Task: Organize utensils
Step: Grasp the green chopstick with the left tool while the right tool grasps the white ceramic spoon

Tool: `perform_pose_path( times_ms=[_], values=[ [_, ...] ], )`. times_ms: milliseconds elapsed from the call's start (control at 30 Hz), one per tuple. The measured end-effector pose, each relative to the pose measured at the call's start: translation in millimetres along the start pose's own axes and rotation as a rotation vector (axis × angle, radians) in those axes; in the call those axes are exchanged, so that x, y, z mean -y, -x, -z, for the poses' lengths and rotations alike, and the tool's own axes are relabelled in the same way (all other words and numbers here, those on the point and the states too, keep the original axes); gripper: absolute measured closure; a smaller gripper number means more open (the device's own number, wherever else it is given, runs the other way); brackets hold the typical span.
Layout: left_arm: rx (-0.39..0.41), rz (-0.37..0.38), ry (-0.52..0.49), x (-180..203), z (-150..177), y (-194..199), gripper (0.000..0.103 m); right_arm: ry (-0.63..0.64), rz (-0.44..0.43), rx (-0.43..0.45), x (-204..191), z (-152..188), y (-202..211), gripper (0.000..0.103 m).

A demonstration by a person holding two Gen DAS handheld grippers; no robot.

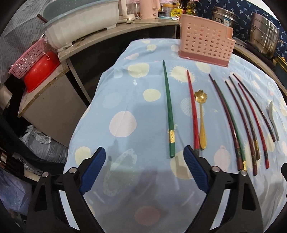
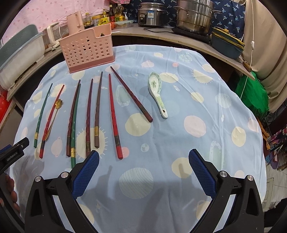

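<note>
A pink perforated holder (image 1: 204, 43) (image 2: 86, 48) stands at the far side of the blue dotted tablecloth (image 1: 125, 107). In front of it lie a green chopstick (image 1: 167, 107), a red chopstick (image 1: 192, 111), a gold flower spoon (image 1: 201, 121) and several more chopsticks (image 1: 242, 125) (image 2: 89, 114). A white ceramic spoon (image 2: 157, 93) lies to their right. My left gripper (image 1: 144, 148) is open above the cloth, with the green chopstick's butt end just inside its right finger. My right gripper (image 2: 143, 152) is open too, near the butt of a red chopstick (image 2: 114, 118).
A white-green tub (image 1: 80, 26), a pink basket (image 1: 28, 59) and a red basin (image 1: 41, 71) sit on the shelves to the left. Steel pots (image 2: 193, 16), a rice cooker (image 2: 152, 14) and bottles stand on the counter behind. The table drops off on the left and right.
</note>
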State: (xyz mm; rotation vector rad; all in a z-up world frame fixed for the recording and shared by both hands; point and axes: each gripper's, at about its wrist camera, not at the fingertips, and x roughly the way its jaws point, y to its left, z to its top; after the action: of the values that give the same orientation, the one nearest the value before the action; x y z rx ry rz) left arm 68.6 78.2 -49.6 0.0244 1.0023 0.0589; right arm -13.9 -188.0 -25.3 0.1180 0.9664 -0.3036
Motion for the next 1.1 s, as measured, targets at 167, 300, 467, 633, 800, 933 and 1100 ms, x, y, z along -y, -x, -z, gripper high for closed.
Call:
perform_pose_path(
  times_ms=[167,300,467,633,800,933,1100],
  values=[
    [-0.015,0.014,-0.025,5.7,-2.6,-14.5,0.029,-0.004,0.002,-0.002,1.3,-6.1,-7.3,0.007],
    [-0.047,0.048,-0.029,9.5,-5.2,-28.4,0.044,-0.021,0.012,0.003,7.1,-13.6,-13.4,0.007],
    [-0.049,0.088,-0.027,10.3,-9.5,-32.7,0.065,-0.046,0.021,0.012,18.3,-26.9,-23.3,0.013],
    [-0.054,0.121,-0.034,13.2,-14.4,-33.8,0.090,-0.091,-0.013,0.005,34.3,-43.5,-40.3,0.028],
    [-0.064,0.148,-0.042,17.3,-14.5,-33.1,0.096,-0.109,-0.044,-0.009,45.4,-57.3,-60.5,0.049],
    [-0.065,0.156,-0.048,20.4,-14.5,-32.9,0.096,-0.094,-0.067,-0.021,45.9,-64.6,-75.7,0.060],
    [-0.070,0.162,-0.044,21.0,-16.8,-33.7,0.096,-0.090,-0.093,-0.049,45.2,-67.3,-91.7,0.077]
  ],
)
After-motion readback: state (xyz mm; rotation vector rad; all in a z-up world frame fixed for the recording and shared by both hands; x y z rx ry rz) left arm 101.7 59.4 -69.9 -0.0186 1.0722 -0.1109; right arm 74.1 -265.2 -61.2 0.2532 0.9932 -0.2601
